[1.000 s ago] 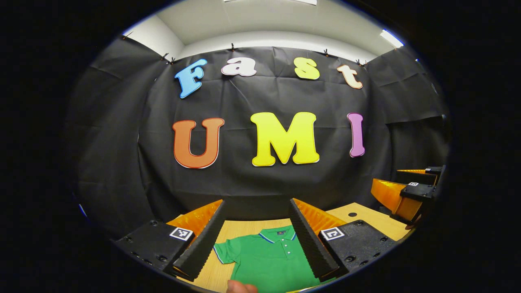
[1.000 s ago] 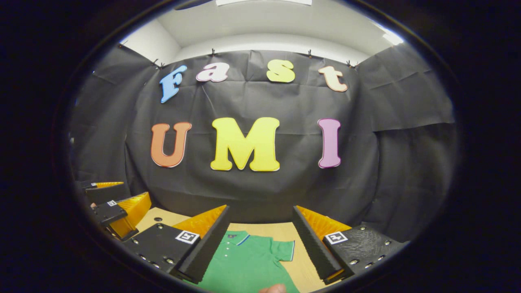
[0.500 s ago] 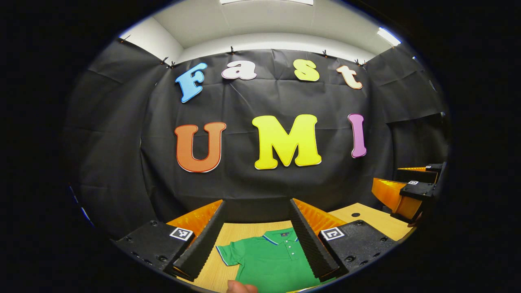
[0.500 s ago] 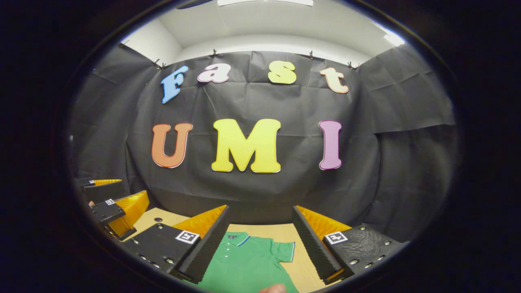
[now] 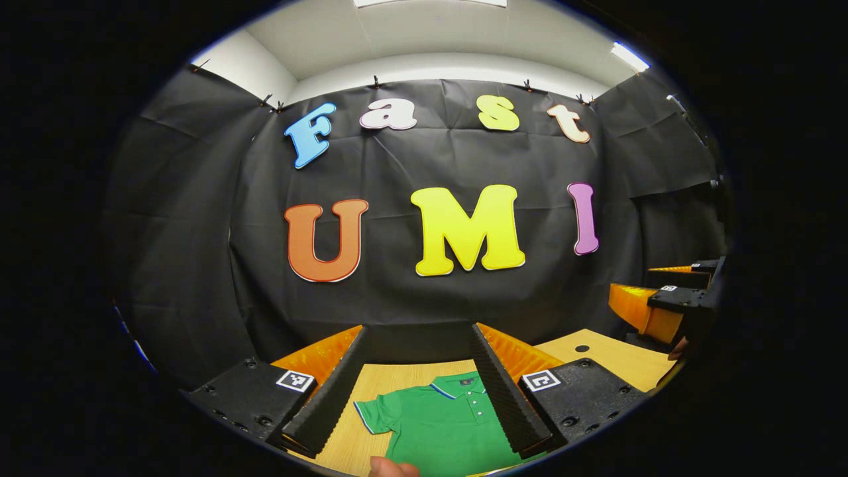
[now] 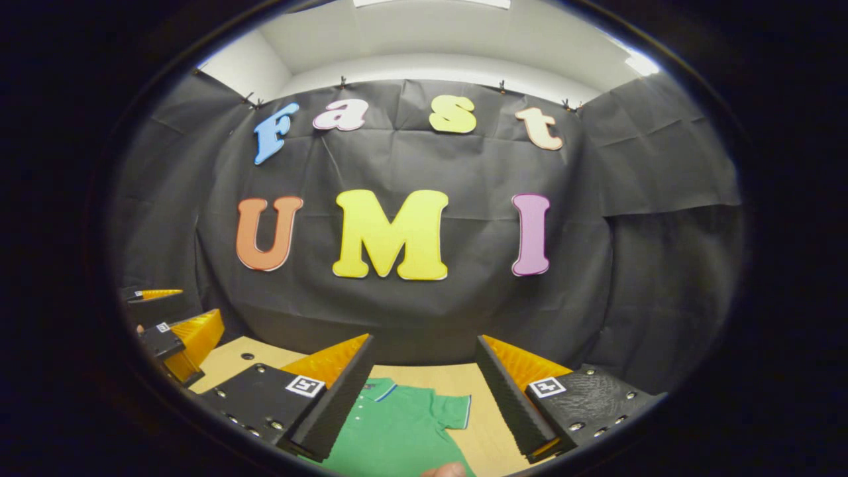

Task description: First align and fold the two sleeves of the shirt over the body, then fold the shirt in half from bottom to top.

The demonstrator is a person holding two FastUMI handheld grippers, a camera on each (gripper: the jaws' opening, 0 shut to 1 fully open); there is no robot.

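No readable text: square black-and-white coded markers (image 5: 295, 380) sit on both gripper bodies at lower frame, and a small dark tag (image 5: 463, 381) inside the green shirt's (image 5: 437, 424) collar is illegible.

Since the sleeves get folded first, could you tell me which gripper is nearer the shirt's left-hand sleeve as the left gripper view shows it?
Left. The left gripper hangs open above that sleeve; the right gripper sits over the opposite sleeve.

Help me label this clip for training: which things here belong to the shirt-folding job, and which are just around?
Job:
green polo shirt, sleeves unfolded
left gripper, open
right gripper, open

Just around:
wooden table
fingertip at the near edge
black cloth wall
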